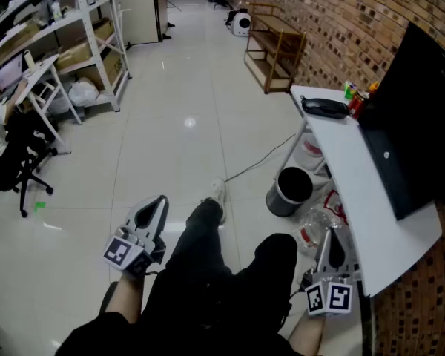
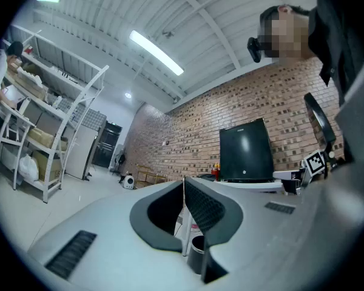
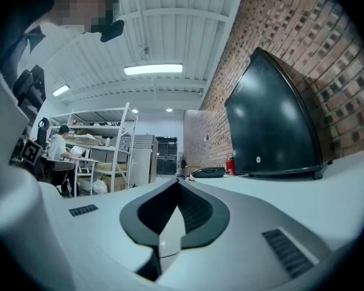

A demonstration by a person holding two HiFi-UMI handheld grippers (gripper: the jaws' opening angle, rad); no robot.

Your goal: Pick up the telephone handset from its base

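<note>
The black telephone (image 1: 325, 107), handset resting on its base, lies at the far end of the white table (image 1: 356, 191); it shows small and distant in the right gripper view (image 3: 209, 173). My left gripper (image 1: 162, 199) hangs over the floor beside the person's left knee, far from the table, its jaws shut on nothing (image 2: 184, 183). At the table's near edge, my right gripper (image 1: 331, 232) points along the tabletop toward the phone. Its jaws meet at the tips with nothing between them (image 3: 177, 183).
A large black box (image 1: 419, 117) fills the table's wall side, with red and green cans (image 1: 356, 99) next to the phone. A black bin (image 1: 289, 191) and bags stand under the table. A wooden rack (image 1: 278, 50), metal shelves (image 1: 81, 43) and an office chair (image 1: 15, 162) ring the tiled floor.
</note>
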